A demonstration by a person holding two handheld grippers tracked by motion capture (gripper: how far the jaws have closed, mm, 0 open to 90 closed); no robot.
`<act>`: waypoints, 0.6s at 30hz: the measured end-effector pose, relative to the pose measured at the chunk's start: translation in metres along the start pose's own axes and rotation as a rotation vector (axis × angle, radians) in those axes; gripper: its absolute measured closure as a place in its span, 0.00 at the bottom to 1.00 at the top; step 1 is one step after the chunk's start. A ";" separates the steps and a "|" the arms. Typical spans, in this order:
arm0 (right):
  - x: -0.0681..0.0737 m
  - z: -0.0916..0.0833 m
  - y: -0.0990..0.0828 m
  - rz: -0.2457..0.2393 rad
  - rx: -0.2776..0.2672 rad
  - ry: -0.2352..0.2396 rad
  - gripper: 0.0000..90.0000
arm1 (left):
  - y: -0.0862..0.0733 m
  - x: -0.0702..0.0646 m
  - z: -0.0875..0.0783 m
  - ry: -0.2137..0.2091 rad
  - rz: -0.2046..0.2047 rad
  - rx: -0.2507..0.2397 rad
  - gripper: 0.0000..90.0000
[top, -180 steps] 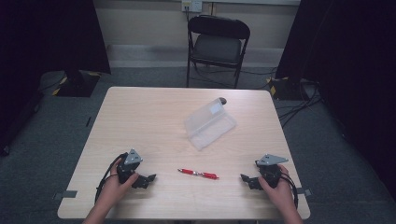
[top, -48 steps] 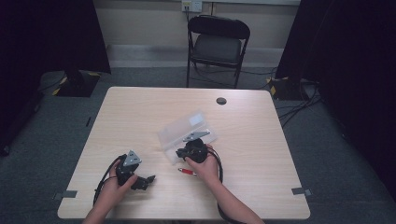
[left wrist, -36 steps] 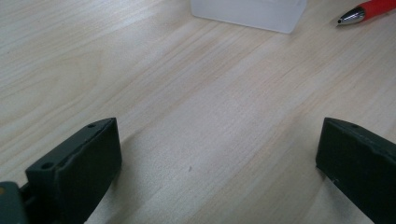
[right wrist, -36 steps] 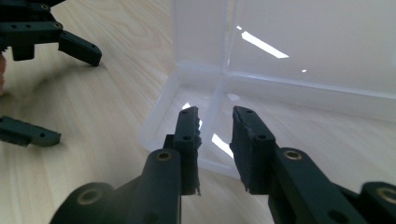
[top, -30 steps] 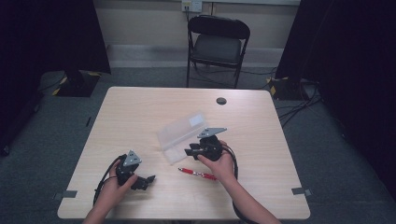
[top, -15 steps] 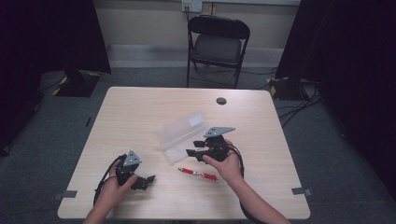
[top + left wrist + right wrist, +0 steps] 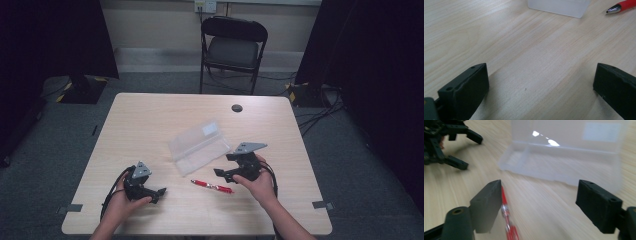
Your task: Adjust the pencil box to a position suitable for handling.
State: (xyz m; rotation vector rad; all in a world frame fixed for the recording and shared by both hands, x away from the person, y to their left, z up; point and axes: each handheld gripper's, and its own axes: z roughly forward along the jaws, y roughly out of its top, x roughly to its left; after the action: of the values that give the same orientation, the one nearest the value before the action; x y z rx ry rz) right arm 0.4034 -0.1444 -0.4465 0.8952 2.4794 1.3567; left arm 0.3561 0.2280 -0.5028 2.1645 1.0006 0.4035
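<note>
A clear plastic case lies open in the middle of the wooden table, its lid tilted back. A red pen lies just in front of it. My right gripper hovers open beside the pen, jaws pointing left. In the right gripper view the pen runs along the left jaw, with the open case beyond my gripper. My left gripper rests open near the front left. Bare wood lies between its jaws, with the case corner and pen tip farther off.
A small black round object sits near the table's far edge. A black folding chair stands behind the table. Cables trail on the floor at the right. The left gripper shows at the upper left of the right gripper view.
My right gripper has drawn back from the case, to the right and toward the person, and now hangs over the pen. The case stays open. The left gripper has not moved.
</note>
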 end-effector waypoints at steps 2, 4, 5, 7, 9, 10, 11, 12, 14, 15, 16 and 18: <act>-0.004 -0.012 -0.012 0.008 -0.002 -0.027 0.18 | 0.000 0.000 0.000 0.005 0.004 0.003 0.00; -0.007 -0.021 -0.023 0.014 0.007 -0.036 0.17 | 0.000 -0.001 -0.001 0.012 0.002 0.003 0.00; -0.008 -0.024 -0.028 0.024 0.008 -0.035 0.17 | 0.000 -0.001 -0.001 0.012 0.002 0.004 0.00; -0.013 -0.031 -0.041 0.052 0.016 -0.034 0.17 | 0.000 -0.002 -0.001 0.017 -0.006 0.003 0.00; -0.016 -0.037 -0.051 0.057 0.028 -0.062 0.17 | 0.000 -0.003 -0.002 0.006 -0.007 0.003 0.02; -0.017 -0.039 -0.055 0.055 0.035 -0.071 0.17 | 0.000 -0.003 -0.002 -0.005 0.003 -0.003 0.05; -0.019 -0.041 -0.059 0.061 0.042 -0.080 0.17 | 0.001 -0.003 -0.004 -0.010 0.017 -0.004 0.09; -0.020 -0.043 -0.063 0.065 0.049 -0.093 0.17 | 0.001 -0.003 -0.005 -0.024 0.024 -0.010 0.14; -0.022 -0.045 -0.070 0.061 0.066 -0.111 0.17 | 0.001 -0.003 -0.005 -0.034 0.034 -0.010 0.20; -0.022 -0.046 -0.072 0.053 0.082 -0.124 0.17 | 0.001 -0.003 -0.005 -0.034 0.034 -0.010 0.20; -0.022 -0.045 -0.075 0.035 0.098 -0.142 0.17 | 0.002 -0.003 -0.005 -0.031 0.029 -0.008 0.20; -0.022 -0.044 -0.079 0.028 0.115 -0.147 0.17 | 0.004 -0.004 -0.005 -0.038 0.036 0.005 0.21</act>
State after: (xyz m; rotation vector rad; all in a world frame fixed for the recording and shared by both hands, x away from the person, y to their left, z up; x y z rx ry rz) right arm 0.3691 -0.2205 -0.4884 1.0186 2.4610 1.1216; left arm 0.3533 0.2255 -0.4966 2.1897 0.9433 0.3753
